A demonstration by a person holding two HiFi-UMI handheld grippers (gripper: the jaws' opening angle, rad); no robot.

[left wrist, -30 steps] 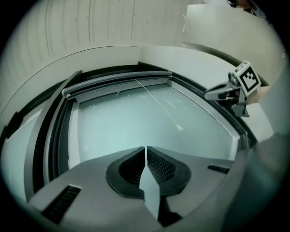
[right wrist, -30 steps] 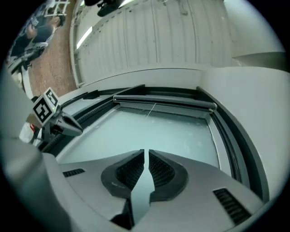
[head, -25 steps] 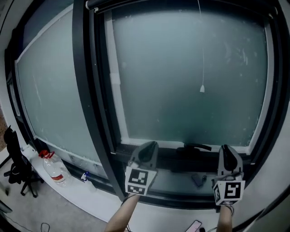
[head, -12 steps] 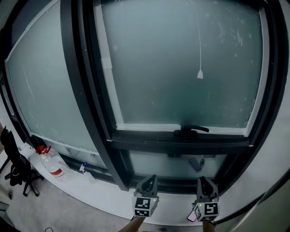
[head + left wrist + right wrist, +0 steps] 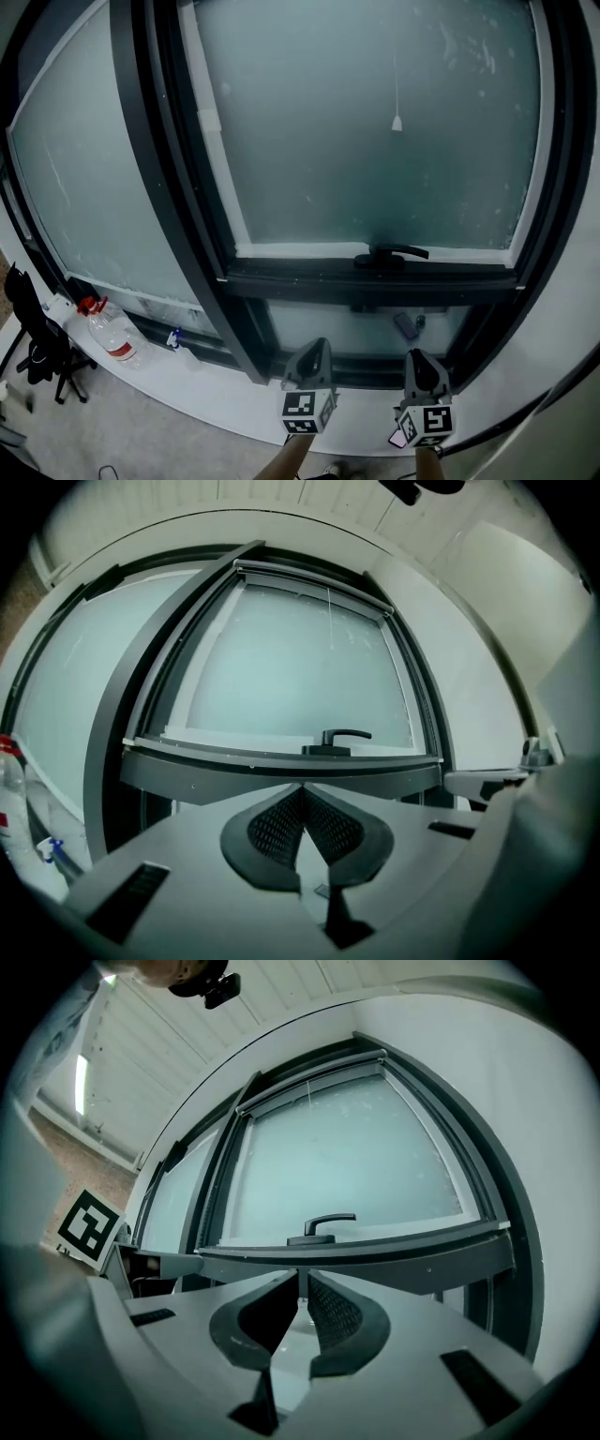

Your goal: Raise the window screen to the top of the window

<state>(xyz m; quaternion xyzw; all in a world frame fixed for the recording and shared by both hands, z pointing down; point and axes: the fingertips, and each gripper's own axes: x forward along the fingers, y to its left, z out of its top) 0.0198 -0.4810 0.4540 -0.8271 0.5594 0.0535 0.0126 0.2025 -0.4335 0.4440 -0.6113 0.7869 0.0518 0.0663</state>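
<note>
– The claws?
– The left gripper (image 5: pixel 315 349) is pinched together on nothing. The right gripper (image 5: pixel 419 358) is the same.
– And the screen?
– Its pull cord (image 5: pixel 397 123) hangs at twelve o'clock from both, high on the pane (image 5: pixel 309 141), above the handle (image 5: pixel 392 253). The screen itself I can't make out

Ahead of me, frosted panes (image 5: pixel 375 141) glow a pale grey-green inside a dark frame (image 5: pixel 159 169). A white sill (image 5: pixel 216 389) curves below them. At 8 o'clock a bottle (image 5: pixel 111 337) rests on it, with a black chair (image 5: pixel 37 347) on the grey floor (image 5: pixel 122 431) beyond. A white wall (image 5: pixel 567 319) is at 4 o'clock.
</note>
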